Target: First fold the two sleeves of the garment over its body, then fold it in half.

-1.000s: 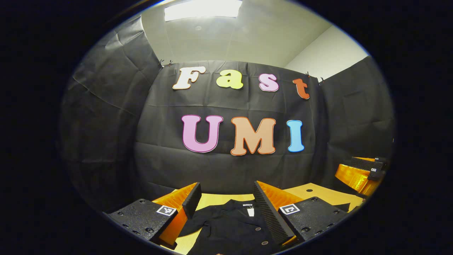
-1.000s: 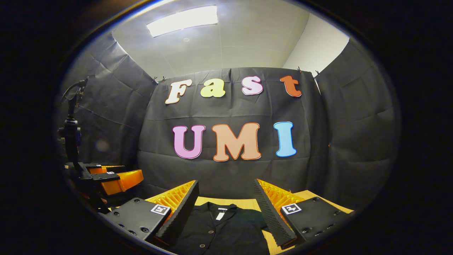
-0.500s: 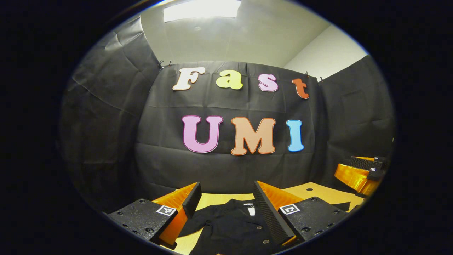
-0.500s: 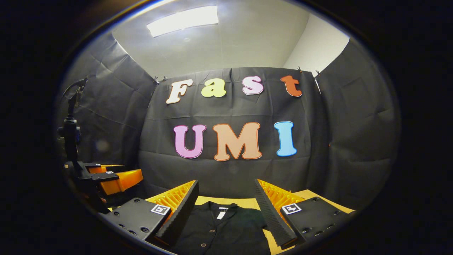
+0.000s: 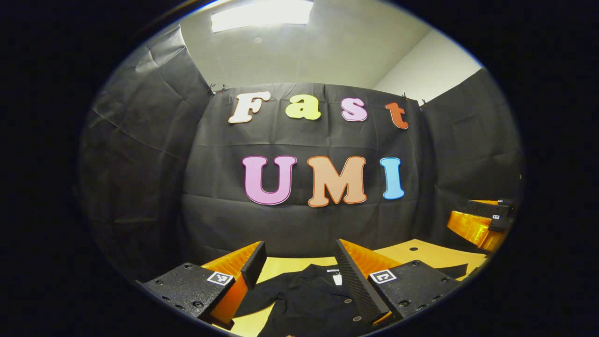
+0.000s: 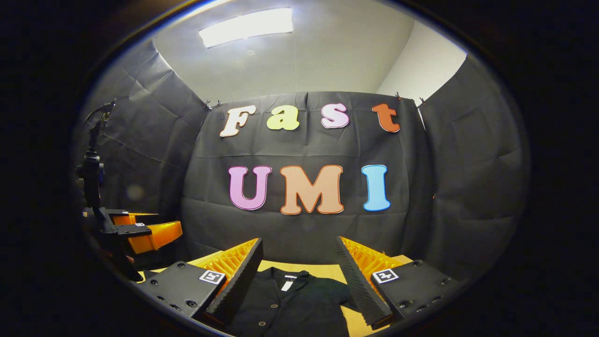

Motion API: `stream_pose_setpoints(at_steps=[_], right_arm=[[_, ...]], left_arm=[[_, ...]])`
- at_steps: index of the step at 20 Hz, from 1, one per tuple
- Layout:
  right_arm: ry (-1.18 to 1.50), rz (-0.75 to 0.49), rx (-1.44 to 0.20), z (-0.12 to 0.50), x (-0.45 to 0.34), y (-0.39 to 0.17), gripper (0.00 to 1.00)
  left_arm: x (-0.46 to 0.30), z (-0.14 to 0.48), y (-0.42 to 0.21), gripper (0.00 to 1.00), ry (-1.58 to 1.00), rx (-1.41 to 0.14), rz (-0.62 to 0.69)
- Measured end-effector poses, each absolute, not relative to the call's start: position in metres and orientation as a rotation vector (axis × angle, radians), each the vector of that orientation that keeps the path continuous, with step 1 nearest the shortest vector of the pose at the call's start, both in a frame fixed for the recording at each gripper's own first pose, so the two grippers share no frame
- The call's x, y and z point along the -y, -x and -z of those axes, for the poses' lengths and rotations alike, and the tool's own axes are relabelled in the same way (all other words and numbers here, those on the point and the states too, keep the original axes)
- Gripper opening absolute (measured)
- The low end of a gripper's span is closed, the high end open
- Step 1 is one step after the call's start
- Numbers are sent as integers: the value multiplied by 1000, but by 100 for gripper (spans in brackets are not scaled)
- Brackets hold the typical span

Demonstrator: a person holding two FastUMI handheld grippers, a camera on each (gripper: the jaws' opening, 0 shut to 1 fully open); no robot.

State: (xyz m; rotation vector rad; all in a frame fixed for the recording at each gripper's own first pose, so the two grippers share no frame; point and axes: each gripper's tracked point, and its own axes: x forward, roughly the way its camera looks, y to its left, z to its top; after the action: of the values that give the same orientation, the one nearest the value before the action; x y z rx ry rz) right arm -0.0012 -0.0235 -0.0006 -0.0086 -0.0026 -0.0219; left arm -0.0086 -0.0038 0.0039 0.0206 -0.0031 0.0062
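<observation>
- Looking along the left tongs (image 5: 299, 269), the two fingers stand wide apart with nothing between them, above the black garment (image 5: 309, 299) that lies on the wooden bench (image 5: 421, 252).
- Compared with a second ago, this view shows a little more of the garment: its near sleeve (image 5: 255, 302) now spreads out towards the left finger, and more bare bench shows beyond the collar. I judge that the hand is drifting slightly, not yet committing to a grasp.
- At the far right edge the right tongs (image 5: 484, 220) sits a touch higher in the picture than before.
- Looking along the right tongs (image 6: 299, 271), the fingers are equally spread and hold nothing; the garment (image 6: 295, 304) lies flat beneath them, collar and tag towards the wall, buttons showing down the front.
- The scene here has slipped slightly downward since the earlier picture, and the left tongs (image 6: 149, 234) at the left edge has moved with it.
- Neither sleeve looks folded over the body, so the first fold seems not yet begun.
</observation>
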Motion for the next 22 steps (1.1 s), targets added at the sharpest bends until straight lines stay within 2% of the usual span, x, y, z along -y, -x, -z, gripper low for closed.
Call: stream_pose_setpoints(at_steps=[6,11,12,13,17,18,19,22], right_arm=[[31,28,0,0,62,-14,98],[84,88,-16,-3,140,-29,98],[93,103,-25,-1,157,-33,98],[103,121,-38,2,177,-37,99],[130,197,-110,26,251,-40,98],[137,213,-131,33,269,-40,98],[143,223,-152,42,284,-39,98],[153,227,-233,76,319,-37,98]], left_arm=[[18,-6,5,92,-36,-8,-20],[36,-5,-7,90,-30,-16,-43],[40,-6,-9,93,-30,-17,-48],[45,-6,-11,90,-27,-17,-52],[64,-8,-22,92,-37,-17,-68],[69,-9,-25,90,-41,-14,-70],[73,-11,-27,92,-47,-11,-72],[86,-14,-33,90,-68,-7,-82]])
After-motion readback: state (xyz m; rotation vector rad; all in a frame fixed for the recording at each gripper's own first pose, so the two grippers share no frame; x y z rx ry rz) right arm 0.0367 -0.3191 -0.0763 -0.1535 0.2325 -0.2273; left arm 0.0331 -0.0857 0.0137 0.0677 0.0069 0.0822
